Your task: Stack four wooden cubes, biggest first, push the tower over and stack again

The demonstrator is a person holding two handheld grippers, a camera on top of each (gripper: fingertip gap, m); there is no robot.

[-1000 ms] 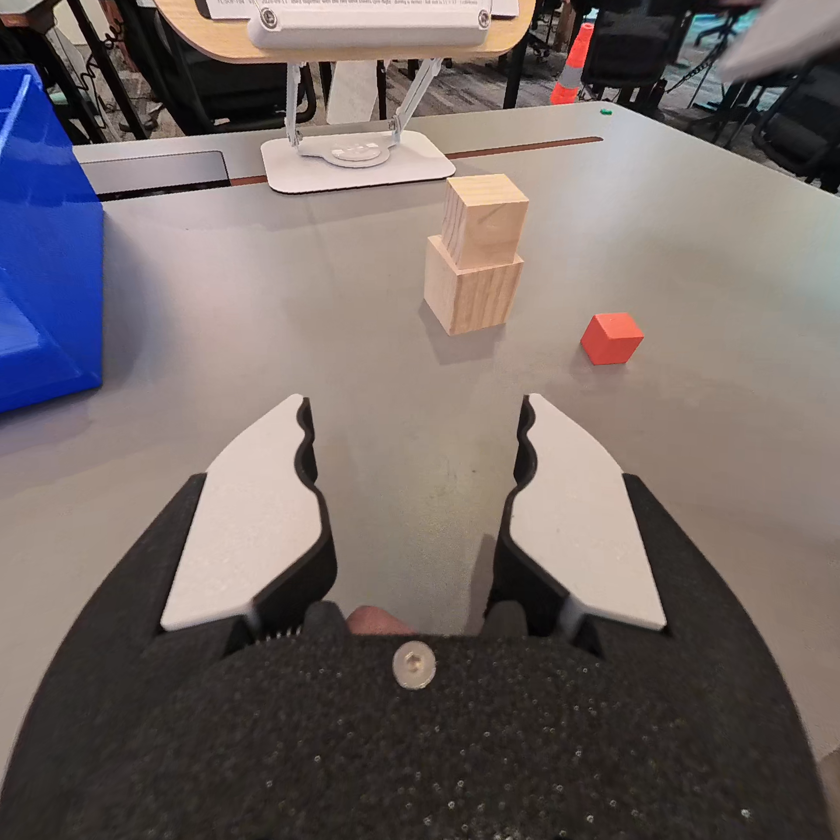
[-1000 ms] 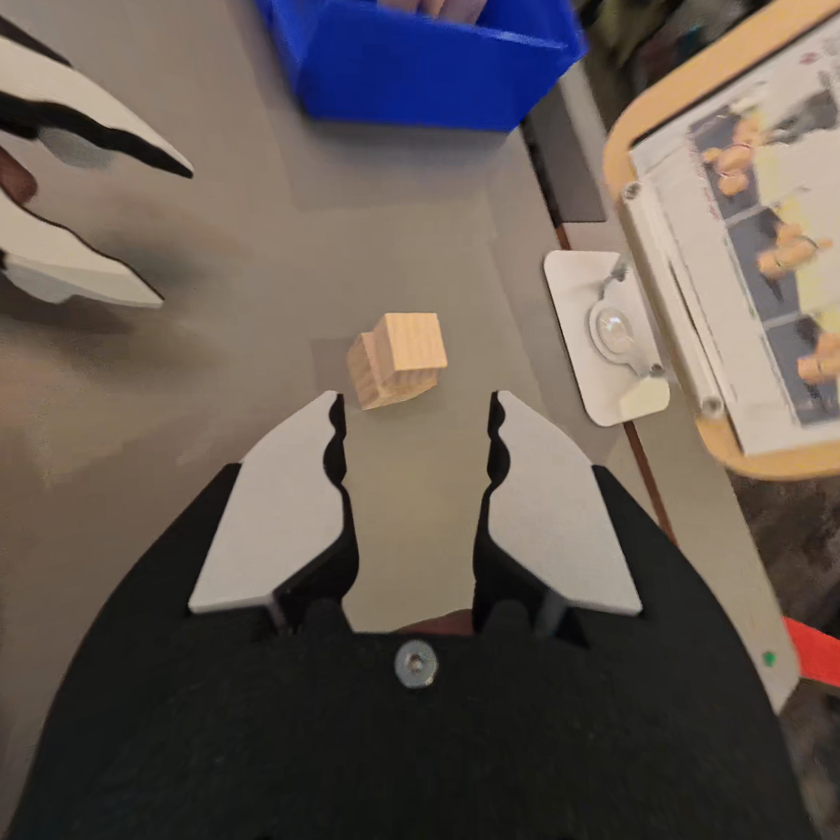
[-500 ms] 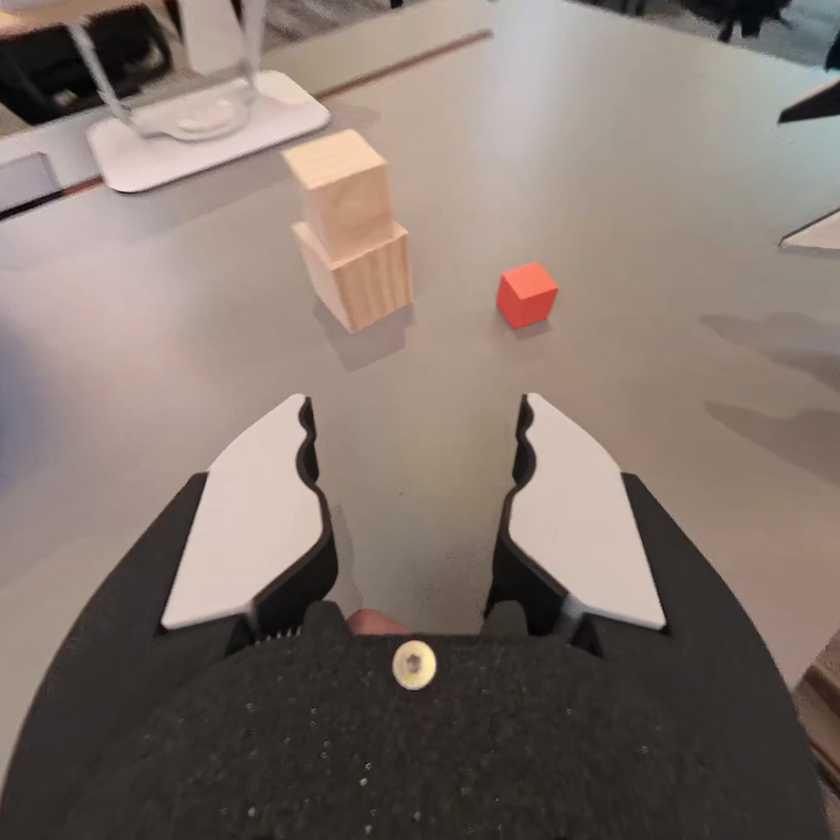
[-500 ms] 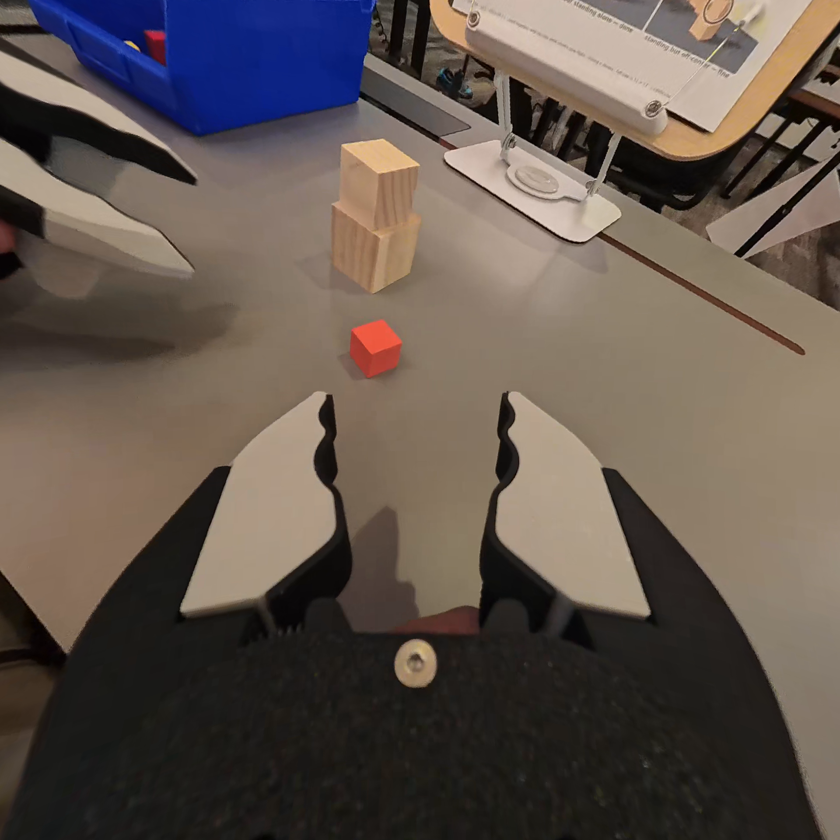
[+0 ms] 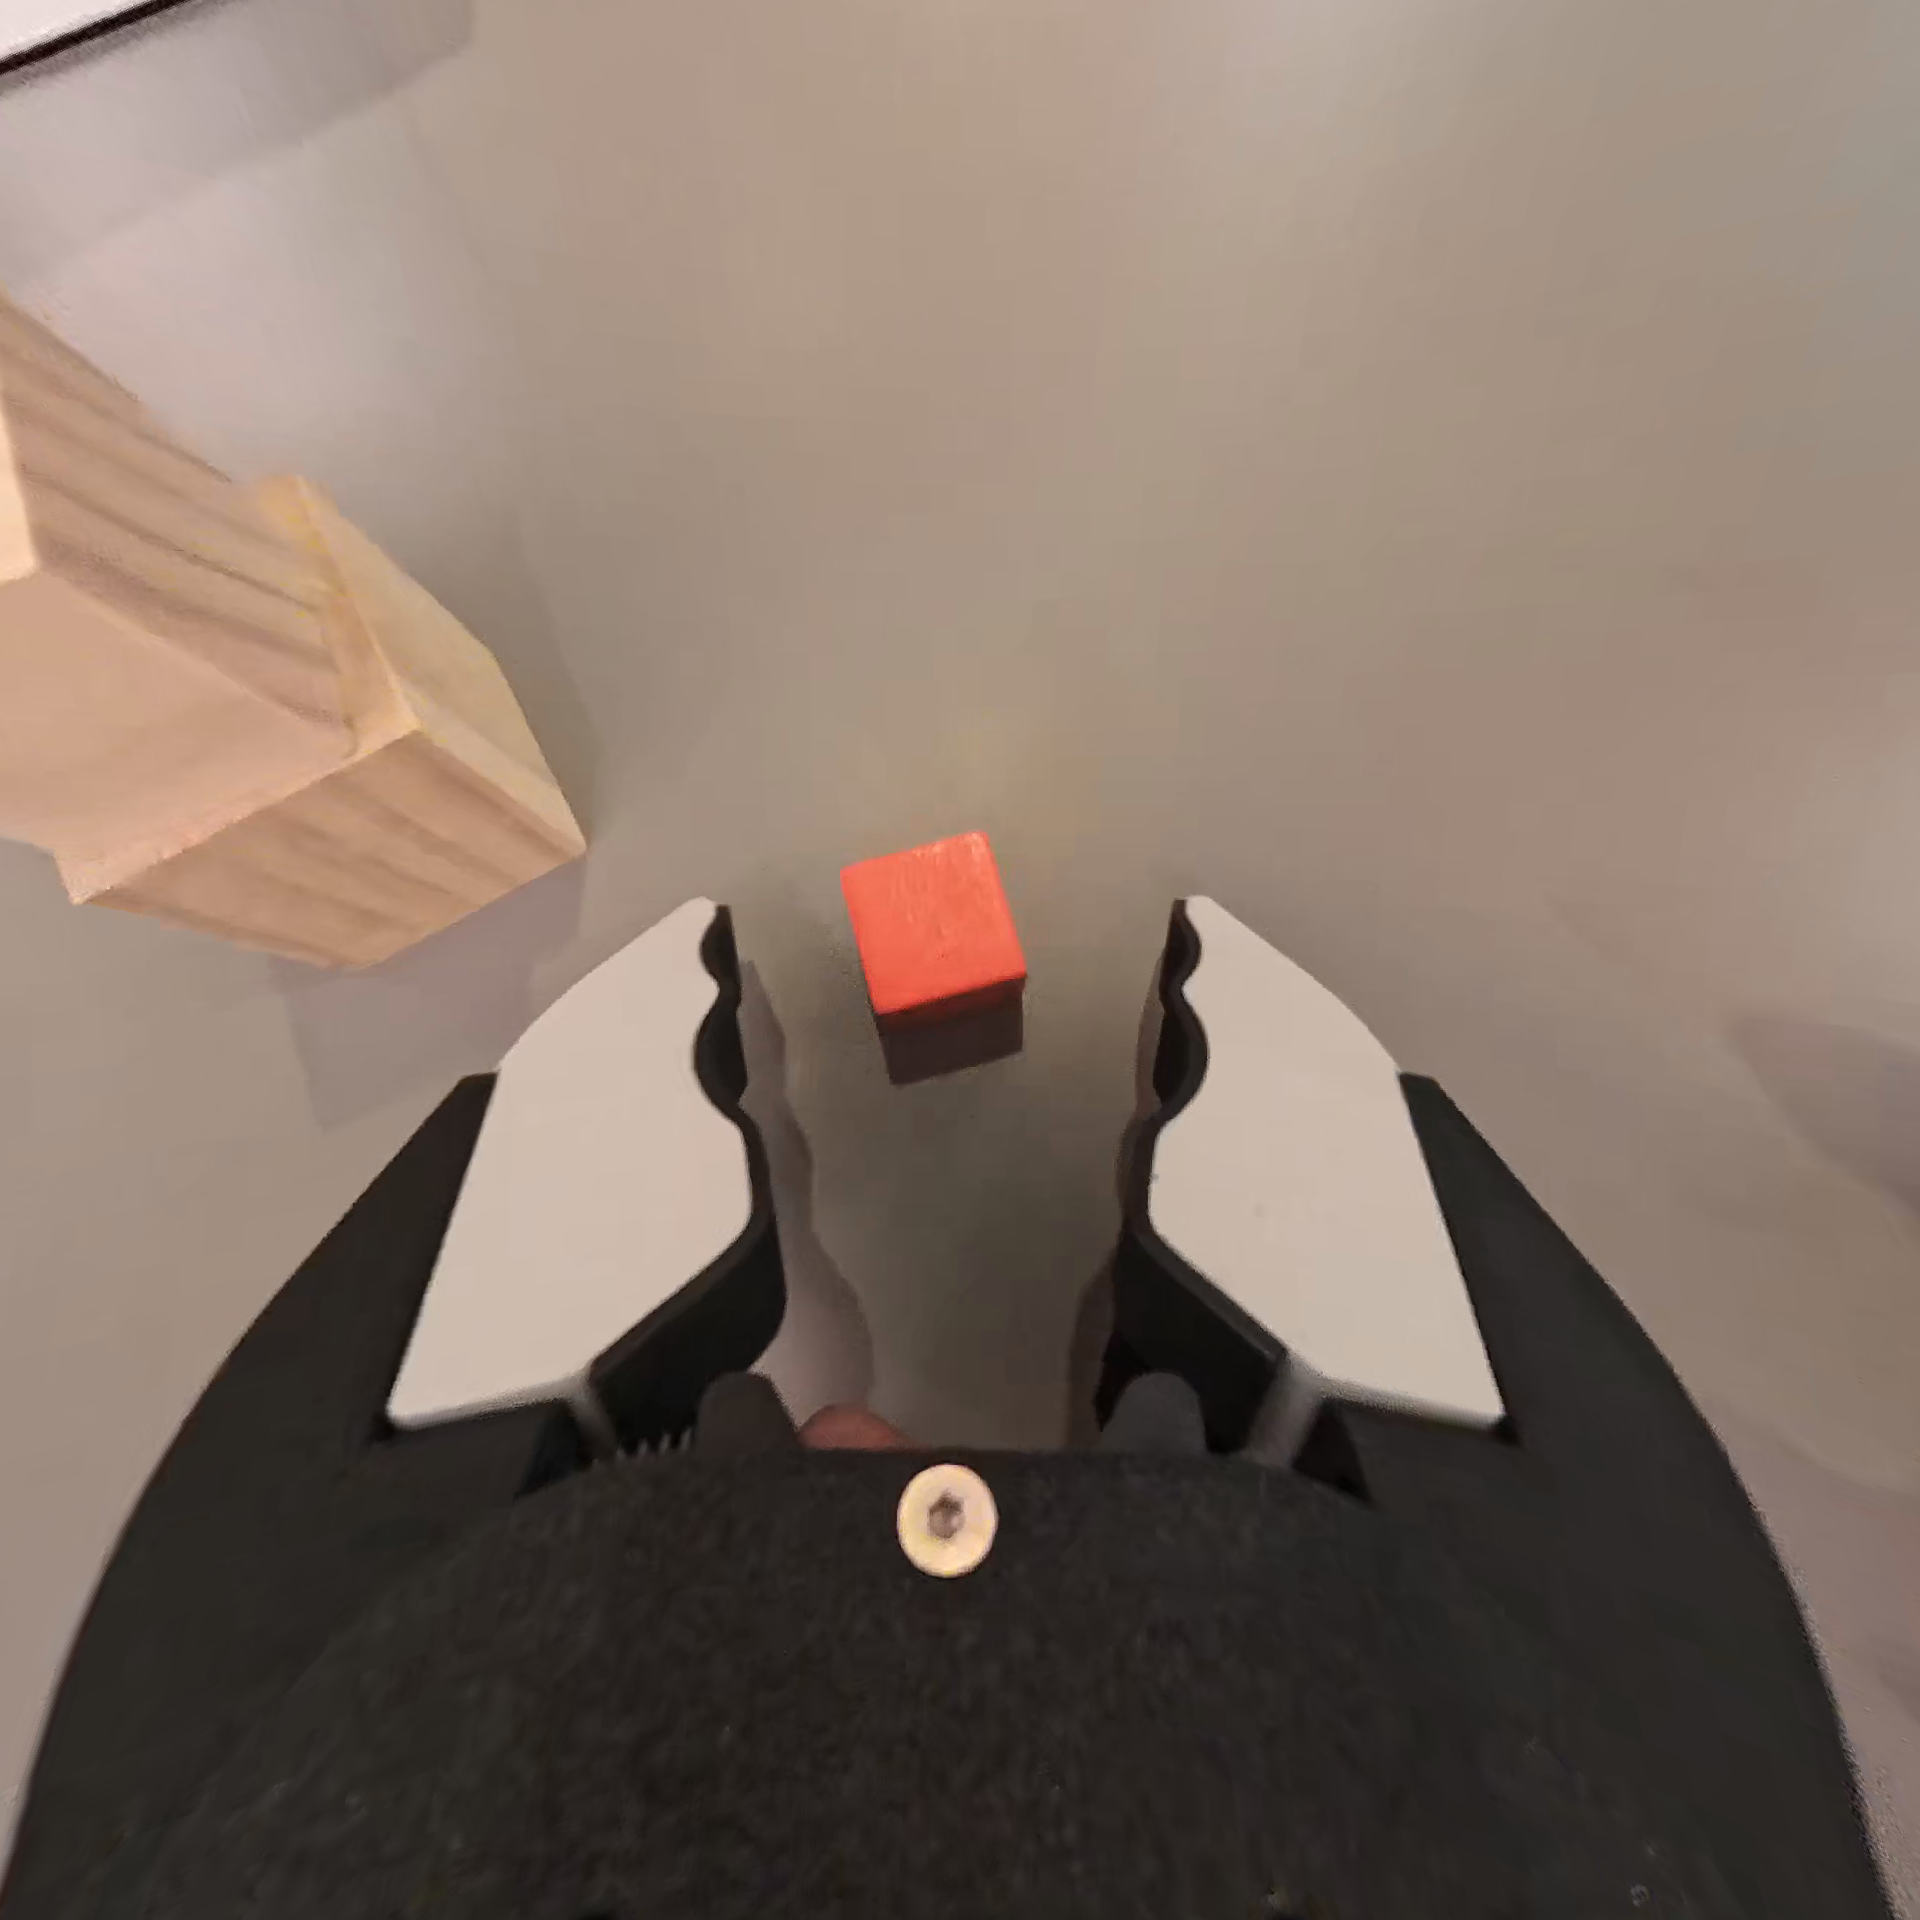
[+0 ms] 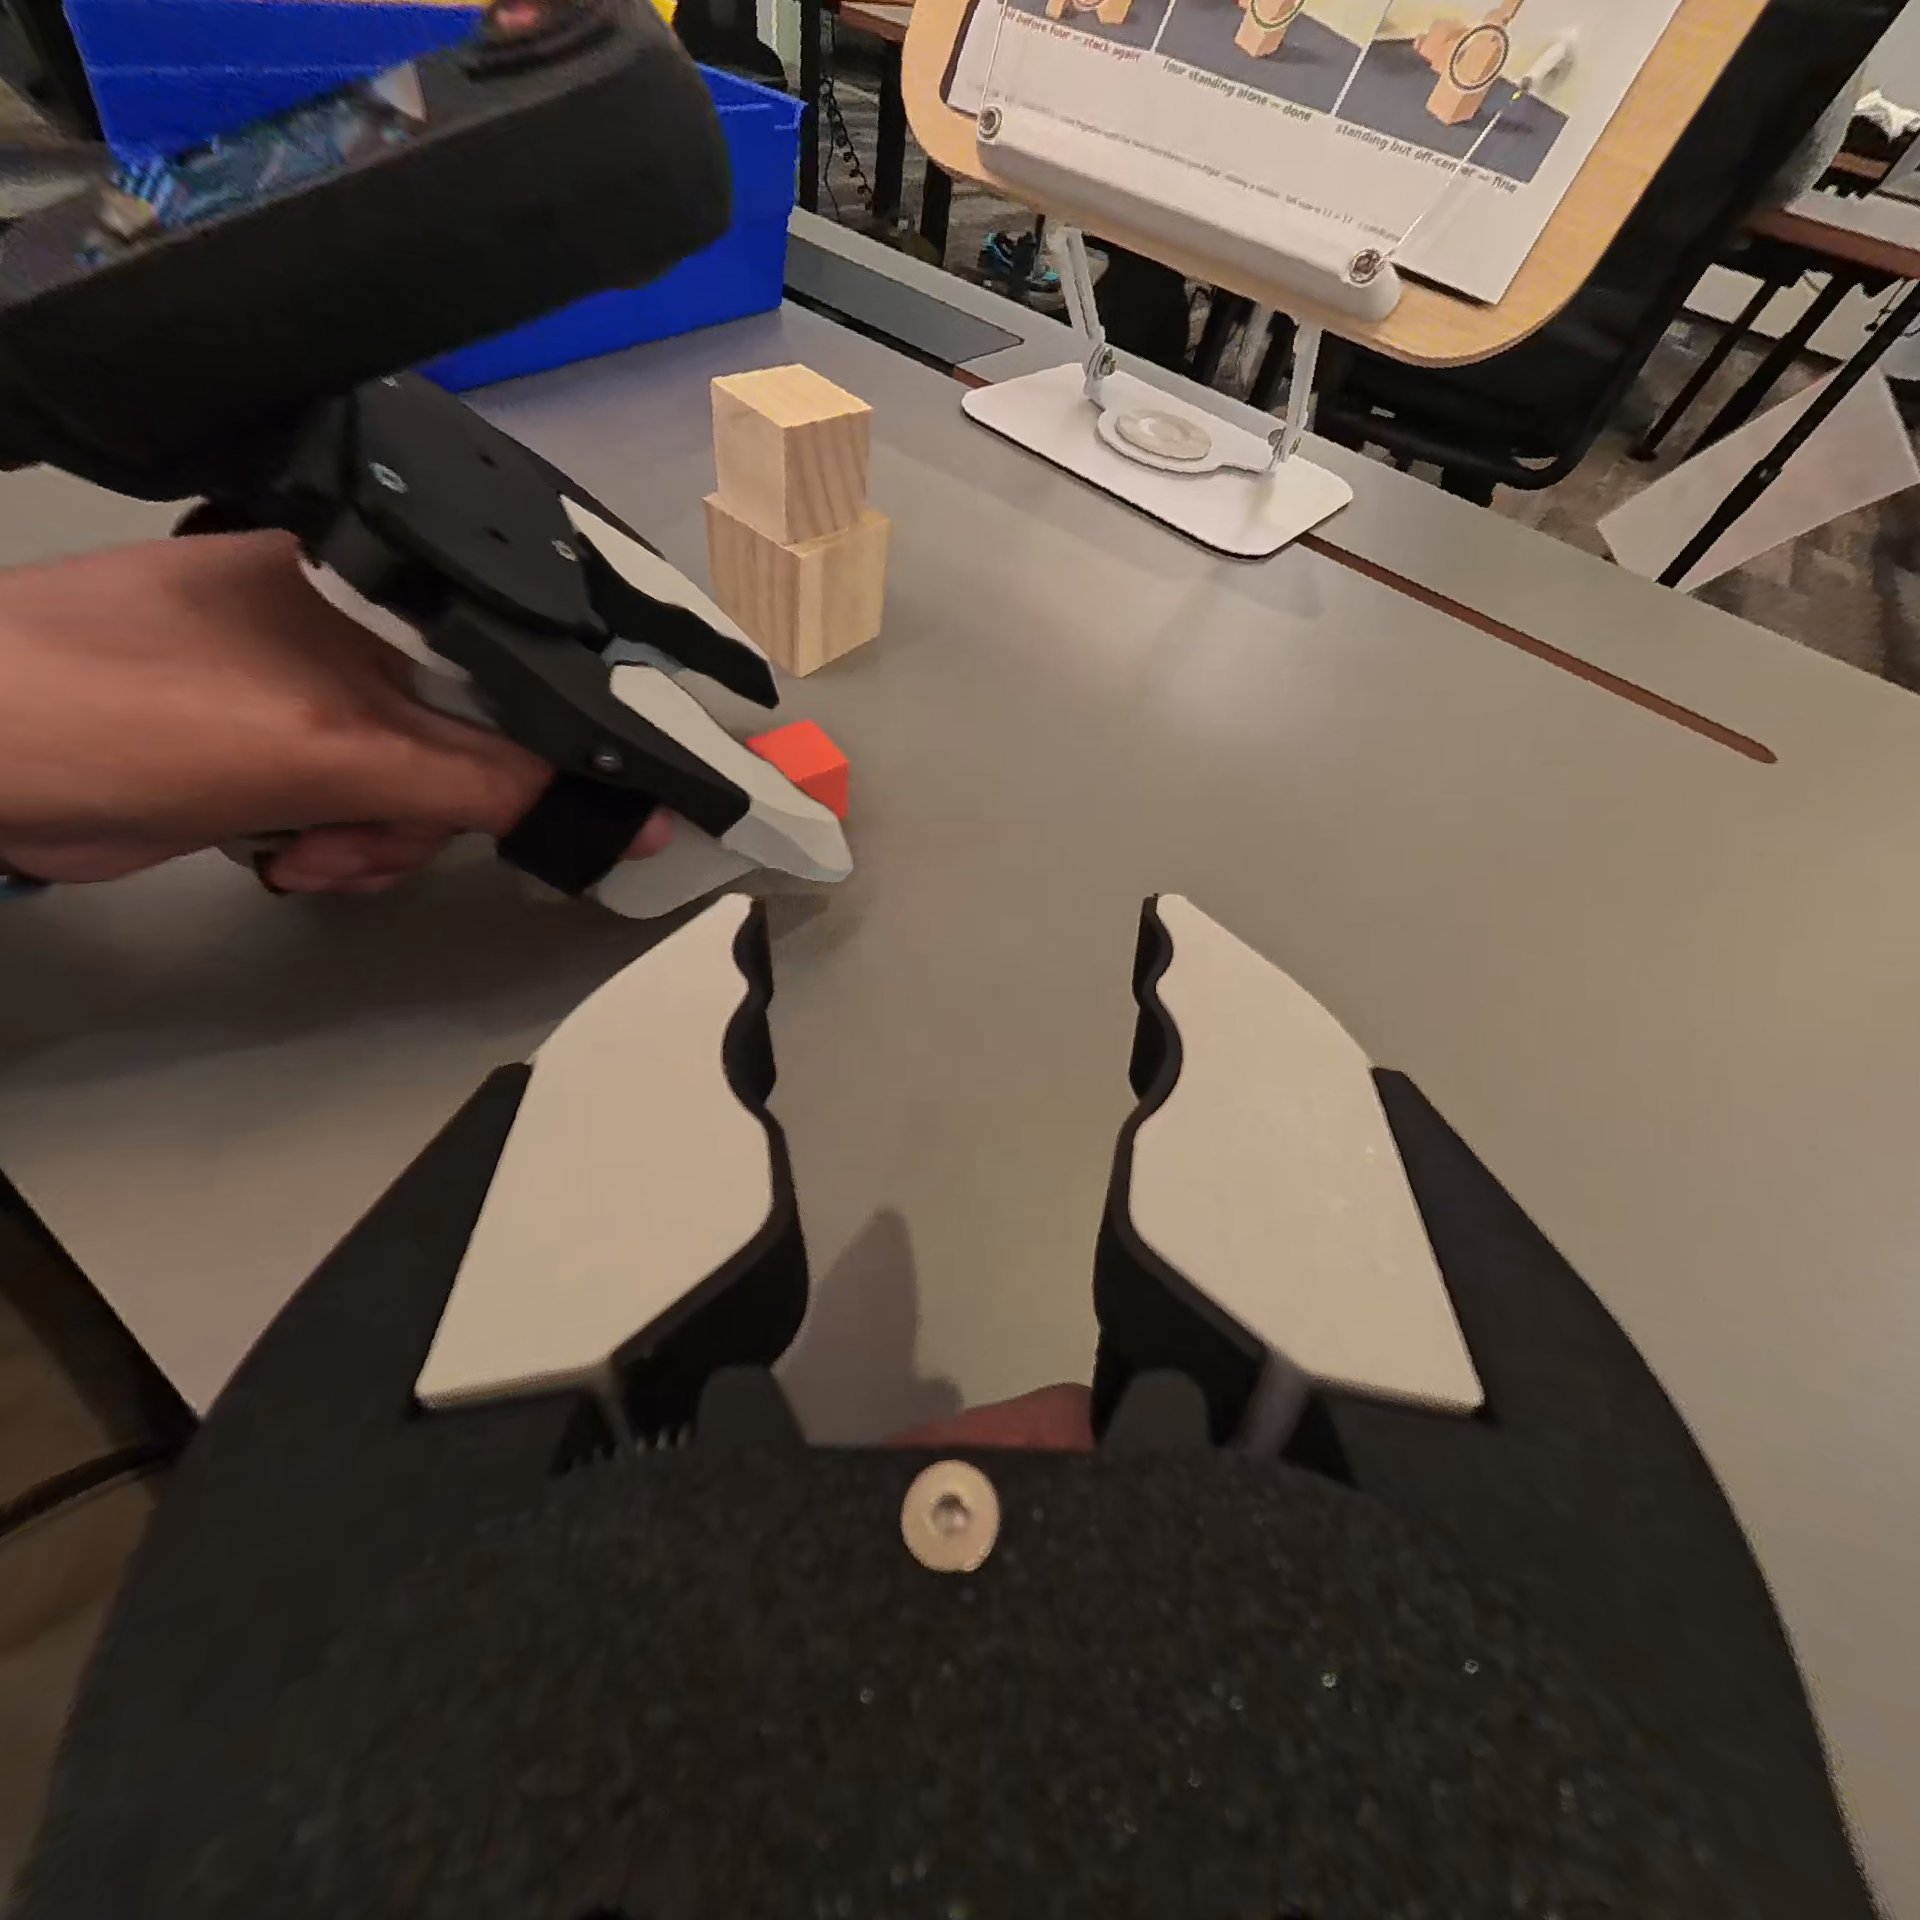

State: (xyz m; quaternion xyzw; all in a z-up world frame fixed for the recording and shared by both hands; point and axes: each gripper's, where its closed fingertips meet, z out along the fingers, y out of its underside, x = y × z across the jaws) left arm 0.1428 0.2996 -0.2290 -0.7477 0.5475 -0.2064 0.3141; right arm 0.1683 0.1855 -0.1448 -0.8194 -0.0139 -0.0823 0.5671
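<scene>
The small red cube point(image 5: 932, 923) rests on the grey surface point(image 5: 1247, 520) between the tips of the released left hand-held gripper point(image 5: 951, 914), untouched. Two stacked wooden cubes point(image 6: 795, 514) stand nearby. The right hand-held gripper point(image 6: 948, 914) is released, empty.

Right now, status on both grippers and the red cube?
Left gripper open, straddling red cube. Right gripper open, empty, clear. Two-cube stack standing beside. Nothing blocking.

My left gripper point(image 5: 951, 914) and right gripper point(image 6: 948, 909) look alike: each has a rough matte-black body with one pale round-headed screw point(image 6: 950, 1521) at centre, and two pale grey fingers point(image 6: 644, 1132) edged with wavy black pads. My hand point(image 6: 208, 717) wears no glove.
</scene>
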